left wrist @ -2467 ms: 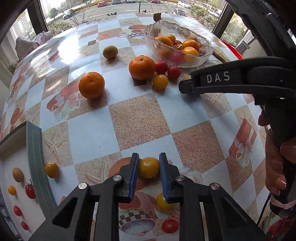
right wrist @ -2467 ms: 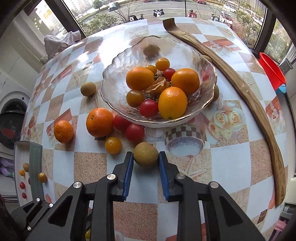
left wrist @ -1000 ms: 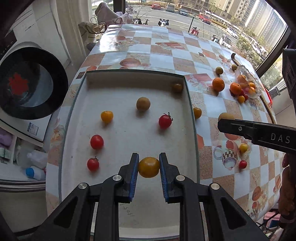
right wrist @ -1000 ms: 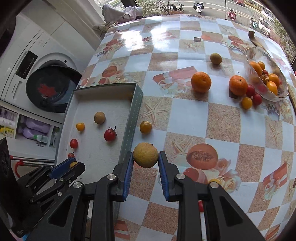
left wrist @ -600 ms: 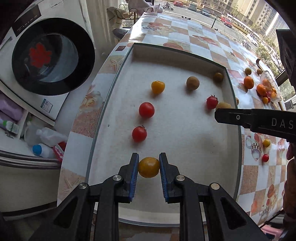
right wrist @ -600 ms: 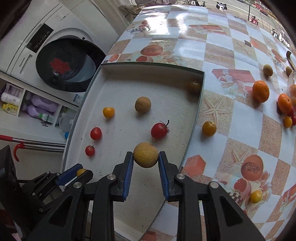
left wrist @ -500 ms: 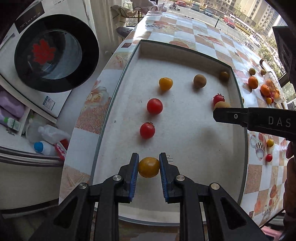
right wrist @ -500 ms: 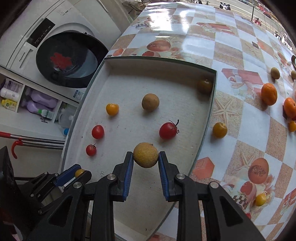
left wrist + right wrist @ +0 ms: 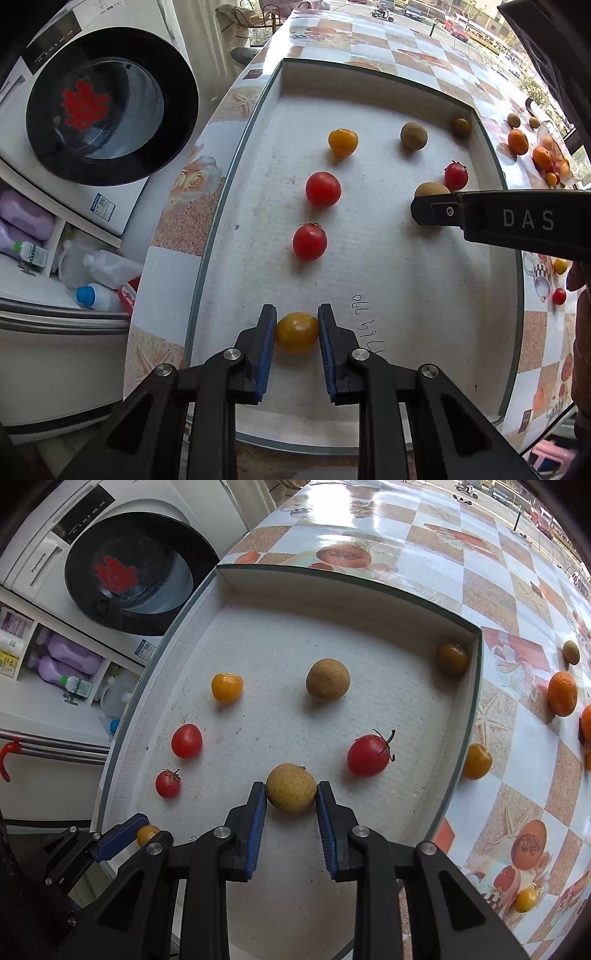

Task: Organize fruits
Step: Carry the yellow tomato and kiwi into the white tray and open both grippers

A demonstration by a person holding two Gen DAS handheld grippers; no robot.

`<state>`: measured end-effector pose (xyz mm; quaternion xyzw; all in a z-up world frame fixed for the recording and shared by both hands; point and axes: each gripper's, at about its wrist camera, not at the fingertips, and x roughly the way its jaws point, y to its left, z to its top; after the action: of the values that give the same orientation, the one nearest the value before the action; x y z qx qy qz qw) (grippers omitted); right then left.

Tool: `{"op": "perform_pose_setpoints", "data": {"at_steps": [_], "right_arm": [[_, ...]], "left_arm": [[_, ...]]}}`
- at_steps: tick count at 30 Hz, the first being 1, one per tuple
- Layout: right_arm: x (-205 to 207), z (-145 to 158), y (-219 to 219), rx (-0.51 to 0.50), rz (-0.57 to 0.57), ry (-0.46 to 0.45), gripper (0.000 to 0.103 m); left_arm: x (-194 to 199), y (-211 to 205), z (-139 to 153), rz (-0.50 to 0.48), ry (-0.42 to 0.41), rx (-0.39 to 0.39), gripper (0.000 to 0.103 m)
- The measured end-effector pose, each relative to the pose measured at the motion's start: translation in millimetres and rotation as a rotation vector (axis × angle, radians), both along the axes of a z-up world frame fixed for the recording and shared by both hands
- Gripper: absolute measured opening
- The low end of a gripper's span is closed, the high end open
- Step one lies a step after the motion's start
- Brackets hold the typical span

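Note:
My left gripper point(image 9: 296, 332) is shut on a yellow cherry tomato point(image 9: 296, 331), low over the near part of the white tray point(image 9: 406, 295). It also shows in the right wrist view point(image 9: 147, 833). My right gripper point(image 9: 291, 794) is shut on a brown longan point(image 9: 291, 788), held over the tray's middle point(image 9: 280, 723); the longan also shows in the left wrist view point(image 9: 430, 189). In the tray lie two red tomatoes point(image 9: 322, 189) point(image 9: 309, 242), a stemmed red tomato point(image 9: 368, 755), a yellow tomato point(image 9: 226, 688), a longan point(image 9: 327, 679) and a dark fruit point(image 9: 451, 659) in the far corner.
The tray sits at the edge of a checkered table point(image 9: 517, 738). On the table are a yellow tomato point(image 9: 477, 761), oranges point(image 9: 562, 693), small fruits and the glass bowl point(image 9: 554, 147) far right. A washing machine point(image 9: 107, 114) and bottles point(image 9: 99, 269) stand below left.
Both grippers have carried their fruits from the table to over the tray and come lower and closer to its floor. Both stay shut on their fruits.

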<state>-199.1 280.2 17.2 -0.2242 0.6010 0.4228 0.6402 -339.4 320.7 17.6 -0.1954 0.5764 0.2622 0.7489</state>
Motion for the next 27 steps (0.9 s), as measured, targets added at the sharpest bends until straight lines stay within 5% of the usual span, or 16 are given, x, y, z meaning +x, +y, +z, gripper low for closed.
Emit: {"op": "perform_pose_setpoints", "data": {"at_steps": [5, 9, 19, 20, 21, 22, 27], "right_arm": [[1, 1, 1, -0.006, 0.006, 0.010, 0.033], [3, 3, 1, 0.004, -0.005, 0.006, 0.053], [9, 26, -13, 0.085, -0.050, 0.019, 0.072], [10, 29, -16, 0.092, -0.058, 0.019, 0.074], [11, 31, -19, 0.099, -0.067, 0.019, 0.077], [12, 33, -22, 0.105, -0.077, 0.018, 0.077], [17, 40, -38, 0.118, -0.123, 0.018, 0.077]], "left_arm": [[4, -5, 1, -0.038, 0.021, 0.033, 0.025], [5, -7, 2, -0.053, 0.028, 0.039, 0.025], [6, -8, 3, -0.088, 0.016, 0.018, 0.027], [6, -8, 3, -0.092, 0.010, 0.013, 0.035], [5, -8, 5, -0.094, -0.006, 0.015, 0.066], [3, -9, 9, -0.095, -0.038, 0.035, 0.081], [7, -13, 11, -0.120, -0.034, 0.040, 0.081]]}}
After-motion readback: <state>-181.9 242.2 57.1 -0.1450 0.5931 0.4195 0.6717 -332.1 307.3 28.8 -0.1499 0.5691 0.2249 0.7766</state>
